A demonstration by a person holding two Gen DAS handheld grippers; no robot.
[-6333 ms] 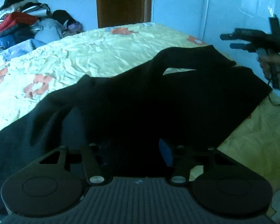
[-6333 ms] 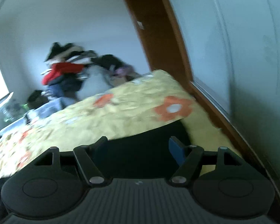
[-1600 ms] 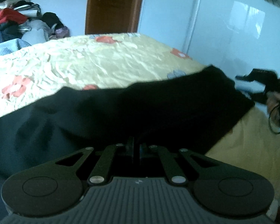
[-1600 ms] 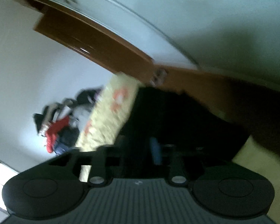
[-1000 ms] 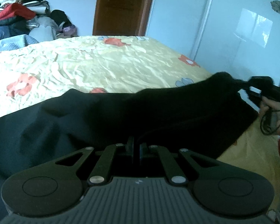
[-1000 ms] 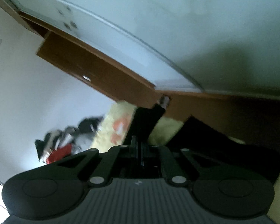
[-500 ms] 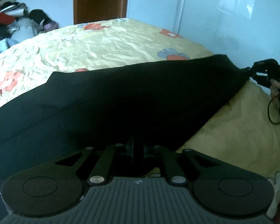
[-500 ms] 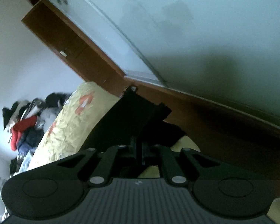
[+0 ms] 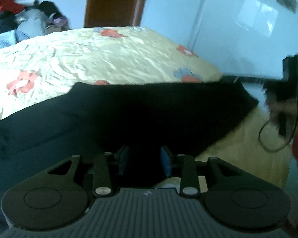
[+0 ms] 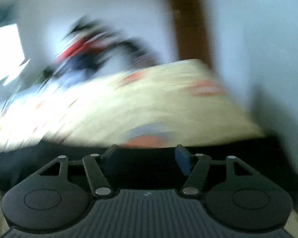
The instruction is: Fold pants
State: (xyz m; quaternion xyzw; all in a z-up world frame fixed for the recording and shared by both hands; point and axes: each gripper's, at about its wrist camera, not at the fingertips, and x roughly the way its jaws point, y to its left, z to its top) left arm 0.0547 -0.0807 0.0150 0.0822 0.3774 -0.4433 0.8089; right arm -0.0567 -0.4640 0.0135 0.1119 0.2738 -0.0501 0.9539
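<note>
The black pants (image 9: 141, 115) lie spread across the near edge of the yellow flowered bed (image 9: 89, 55). My left gripper (image 9: 144, 159) is open, its blue pads apart just above the pants' near edge. My right gripper (image 10: 147, 158) is open too, over the pants (image 10: 238, 158) at their far right end; that view is blurred by motion. In the left wrist view the right gripper (image 9: 248, 79) shows at the right, held by a hand, at the pants' right corner.
A pile of clothes (image 9: 14, 13) sits beyond the bed at the back left. A brown door (image 9: 115, 2) stands behind the bed. A pale wardrobe wall (image 9: 238, 19) runs along the bed's right side, close to the right gripper.
Both grippers were shut on the pants half a second ago and have opened, letting the cloth go. The pants now lie on the bed. The right wrist view has swung level.
</note>
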